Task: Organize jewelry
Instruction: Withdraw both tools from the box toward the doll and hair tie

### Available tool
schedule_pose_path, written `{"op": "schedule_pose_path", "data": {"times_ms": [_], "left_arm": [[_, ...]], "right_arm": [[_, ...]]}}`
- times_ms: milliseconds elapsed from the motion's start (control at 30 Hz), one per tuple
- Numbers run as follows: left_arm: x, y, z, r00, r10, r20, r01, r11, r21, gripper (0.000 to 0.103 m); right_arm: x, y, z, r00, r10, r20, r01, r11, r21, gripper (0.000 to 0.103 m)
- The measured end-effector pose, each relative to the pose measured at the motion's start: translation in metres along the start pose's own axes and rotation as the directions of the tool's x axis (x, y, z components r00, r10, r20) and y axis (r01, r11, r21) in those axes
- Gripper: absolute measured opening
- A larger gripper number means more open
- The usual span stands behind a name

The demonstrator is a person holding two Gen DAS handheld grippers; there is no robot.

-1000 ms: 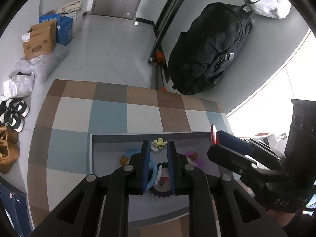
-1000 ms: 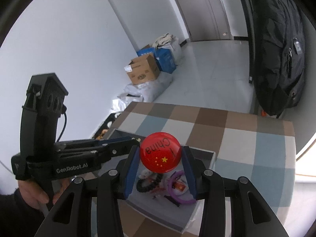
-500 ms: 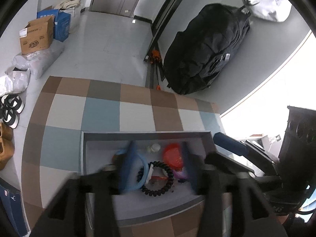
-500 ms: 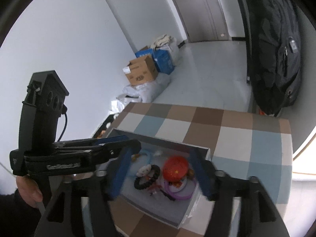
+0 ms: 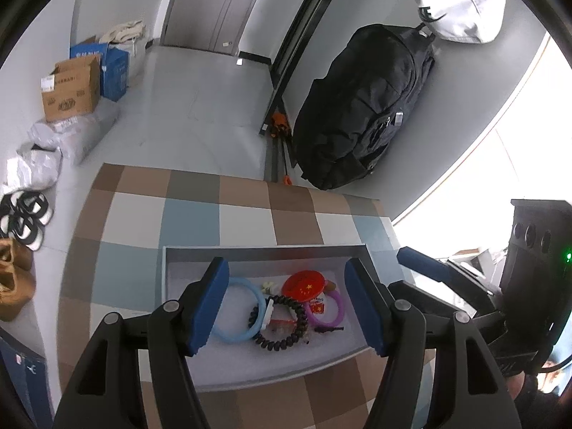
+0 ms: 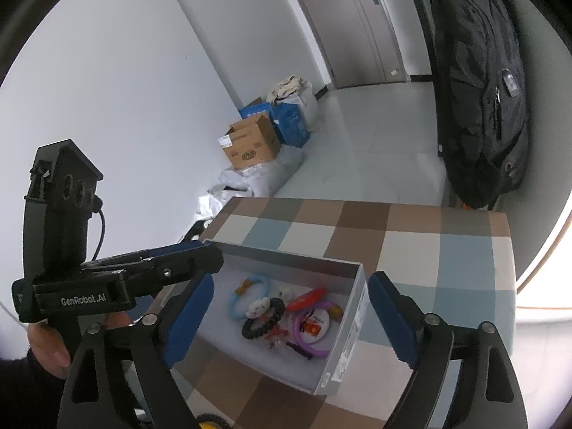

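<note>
A shallow grey box (image 5: pixel 250 254) (image 6: pixel 357 307) sits on the checkered table and holds the jewelry. Inside lie a light blue bangle (image 5: pixel 239 309) (image 6: pixel 250 295), a black bead bracelet (image 5: pixel 282 325) (image 6: pixel 262 318), a purple ring bracelet (image 5: pixel 330 309) (image 6: pixel 304 336) and a red round badge with yellow stars (image 5: pixel 305 285) (image 6: pixel 307 297). My left gripper (image 5: pixel 289 307) is open and empty above the box's near side. My right gripper (image 6: pixel 286 318) is open and empty above the box.
The checkered table (image 5: pixel 246 218) (image 6: pixel 411 246) ends close beyond the box. A black backpack (image 5: pixel 361 107) (image 6: pixel 479 82) leans on the wall behind. Cardboard and blue boxes (image 5: pixel 71 85) (image 6: pixel 254 141) and shoes (image 5: pixel 25 214) sit on the floor.
Both grippers opened wide. The red badge left my right gripper and now lies in the box. My left gripper let go of the blue bangle and both pulled back upward.
</note>
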State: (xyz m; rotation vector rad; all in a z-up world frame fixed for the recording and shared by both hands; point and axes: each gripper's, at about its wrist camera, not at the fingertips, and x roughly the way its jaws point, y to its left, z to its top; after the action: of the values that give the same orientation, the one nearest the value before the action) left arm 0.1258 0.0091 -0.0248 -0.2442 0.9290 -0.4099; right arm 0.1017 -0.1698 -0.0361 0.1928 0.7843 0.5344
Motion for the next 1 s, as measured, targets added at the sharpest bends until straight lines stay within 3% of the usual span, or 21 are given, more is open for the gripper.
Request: {"op": "schedule_pose_path", "data": {"times_ms": [200,300,533,767,1000], "left_arm": [[-0.012,-0.009,-0.013,0.998,0.060,0.025,-0.060,0.998,0.030,0.065],[-0.019,-0.009,-0.020,0.995,0.086,0.041,-0.087,0.996,0.019,0.075],[-0.035,-0.009,-0.034,0.991,0.120,0.056,-0.121,0.993,0.002,0.080],[-0.035,0.000,-0.066,0.995,0.091,-0.040,-0.093,0.994,-0.058,0.082],[-0.033,-0.019,-0.095,0.990,0.086,-0.108,-0.085,0.996,0.010,0.082]], "right_arm": [[-0.015,0.007,-0.008,0.999,0.002,0.044,0.000,1.000,-0.025,0.101],[-0.022,0.010,-0.013,0.998,-0.007,0.058,0.009,0.999,-0.033,0.103],[-0.038,0.014,-0.023,0.997,-0.015,0.080,0.017,0.999,-0.032,0.103],[-0.050,0.010,-0.040,0.996,-0.043,0.074,0.043,0.999,0.002,0.103],[-0.060,0.006,-0.052,0.996,-0.062,0.071,0.060,0.998,0.032,0.103]]}}
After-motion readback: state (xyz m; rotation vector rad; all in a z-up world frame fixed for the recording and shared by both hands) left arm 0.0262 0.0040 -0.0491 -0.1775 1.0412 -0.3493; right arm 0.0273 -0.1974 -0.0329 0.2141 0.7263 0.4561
